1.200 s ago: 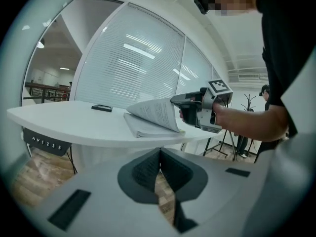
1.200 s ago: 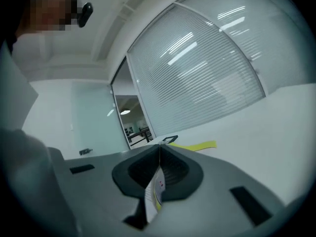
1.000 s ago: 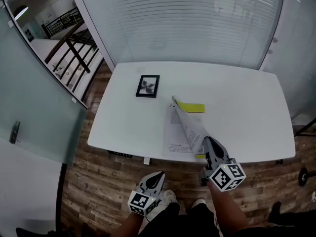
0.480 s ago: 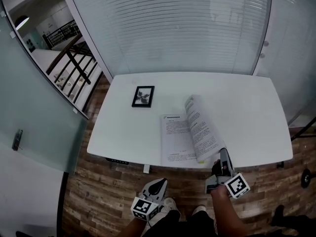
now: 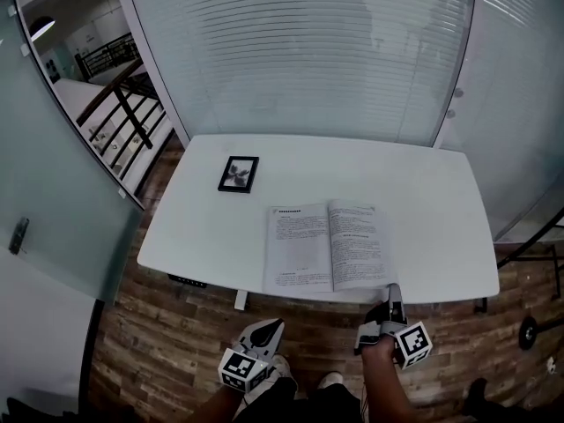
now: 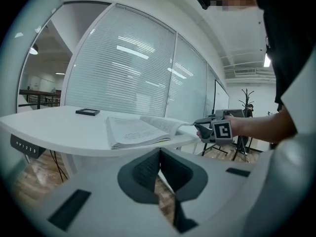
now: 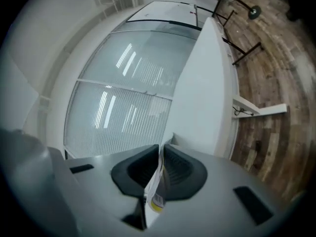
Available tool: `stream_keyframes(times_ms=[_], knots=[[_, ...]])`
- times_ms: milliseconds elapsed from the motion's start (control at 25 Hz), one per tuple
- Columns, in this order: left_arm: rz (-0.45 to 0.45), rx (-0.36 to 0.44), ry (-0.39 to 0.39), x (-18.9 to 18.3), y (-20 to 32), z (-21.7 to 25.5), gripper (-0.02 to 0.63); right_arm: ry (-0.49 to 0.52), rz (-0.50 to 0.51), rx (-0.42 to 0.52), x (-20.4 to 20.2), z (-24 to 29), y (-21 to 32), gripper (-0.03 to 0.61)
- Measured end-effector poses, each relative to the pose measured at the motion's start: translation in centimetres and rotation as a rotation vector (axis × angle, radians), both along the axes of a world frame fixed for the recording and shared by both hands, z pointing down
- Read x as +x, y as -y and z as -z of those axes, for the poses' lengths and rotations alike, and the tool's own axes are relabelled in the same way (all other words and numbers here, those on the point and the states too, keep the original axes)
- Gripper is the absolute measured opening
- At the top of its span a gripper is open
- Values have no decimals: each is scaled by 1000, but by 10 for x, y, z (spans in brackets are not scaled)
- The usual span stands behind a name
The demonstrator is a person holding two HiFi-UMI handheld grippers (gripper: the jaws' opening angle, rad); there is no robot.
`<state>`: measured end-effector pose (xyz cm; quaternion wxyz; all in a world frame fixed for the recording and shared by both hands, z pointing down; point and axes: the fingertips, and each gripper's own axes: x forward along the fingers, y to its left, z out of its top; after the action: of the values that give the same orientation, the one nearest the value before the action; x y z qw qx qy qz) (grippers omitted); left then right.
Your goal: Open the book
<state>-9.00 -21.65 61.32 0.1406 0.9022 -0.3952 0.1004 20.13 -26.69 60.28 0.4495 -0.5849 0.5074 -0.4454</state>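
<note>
The book [image 5: 328, 245] lies open on the white table [image 5: 423, 192], printed pages facing up, close to the near edge. My right gripper [image 5: 390, 293] is at the book's near right corner, pointing level over the table edge. A thin bunch of pages with a yellow cover edge [image 7: 154, 194] sits pinched between its jaws, which are opening. In the left gripper view the same book [image 6: 133, 131] and right gripper [image 6: 203, 128] show side-on. My left gripper [image 5: 271, 328] hangs below the table's near edge, shut and empty [image 6: 159, 153].
A small black picture frame [image 5: 239, 173] lies on the table's far left part. A glass wall with blinds [image 5: 300, 51] runs behind the table. Wooden floor [image 5: 176, 333] lies below the near edge, and a coat stand [image 6: 245, 95] stands off to the right.
The raised stack of pages swung over to the right and came down flat, so the book now lies open. My right gripper rolled and sank to the table's near edge with it.
</note>
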Motion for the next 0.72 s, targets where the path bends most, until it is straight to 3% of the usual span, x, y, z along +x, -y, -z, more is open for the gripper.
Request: stream_keyframes(times_ms=[80,160,280,480,600,720], knots=[[-28,18,6,13,-7,4,14,103,4,-25,-1,-9,-7,45],[-69,55,32,28,-13,12,14,138,23,-48,-5,-12,-10,55],[-57,93,51,40,-14,30,14,97,91,-28,-14,-1,-14,65],[-11,171,64,45,-5,57,14,-12,255,133,-37,55,-16,51],[15,179,22,53,-2,77,14,-158,373,257,-51,104,-13,36],[77,184,-46,56,3,97,14,-424,436,318,-56,134,-14,19]])
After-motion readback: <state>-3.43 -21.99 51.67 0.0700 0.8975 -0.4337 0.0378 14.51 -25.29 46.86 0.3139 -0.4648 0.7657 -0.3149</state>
